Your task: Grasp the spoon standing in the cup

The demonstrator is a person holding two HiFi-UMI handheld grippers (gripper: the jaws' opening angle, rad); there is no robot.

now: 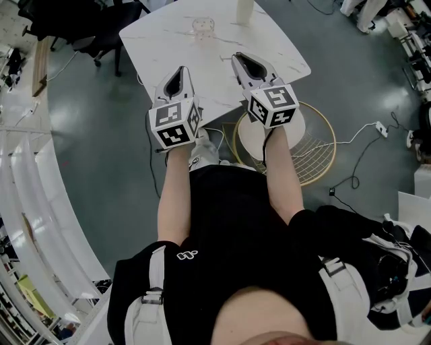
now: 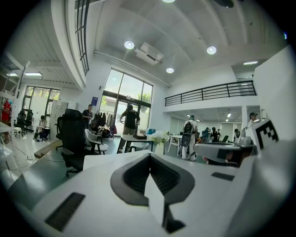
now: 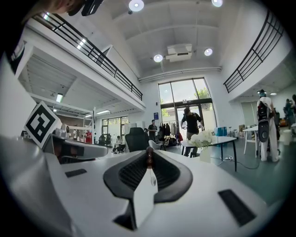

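Observation:
A clear glass cup [image 1: 203, 27] stands near the far edge of the white marble table [image 1: 276, 47]; I see no spoon in it. My right gripper [image 1: 237, 57] hovers over the table's near edge, jaws closed. In the right gripper view a small dark brown stub, what shows of the spoon [image 3: 149, 158], sticks up between the closed tips of that right gripper [image 3: 149, 155]. Beside it to the left, my left gripper [image 1: 180, 70] is held level, also over the near edge. The left gripper [image 2: 150, 156] has its jaws together with nothing between them.
A white upright vessel [image 1: 244, 10] stands at the table's far edge. A round wire-framed stool [image 1: 316, 145] sits under the table's near right corner. A black office chair [image 1: 101, 37] is left of the table, and cables [image 1: 363, 145] lie on the floor at right.

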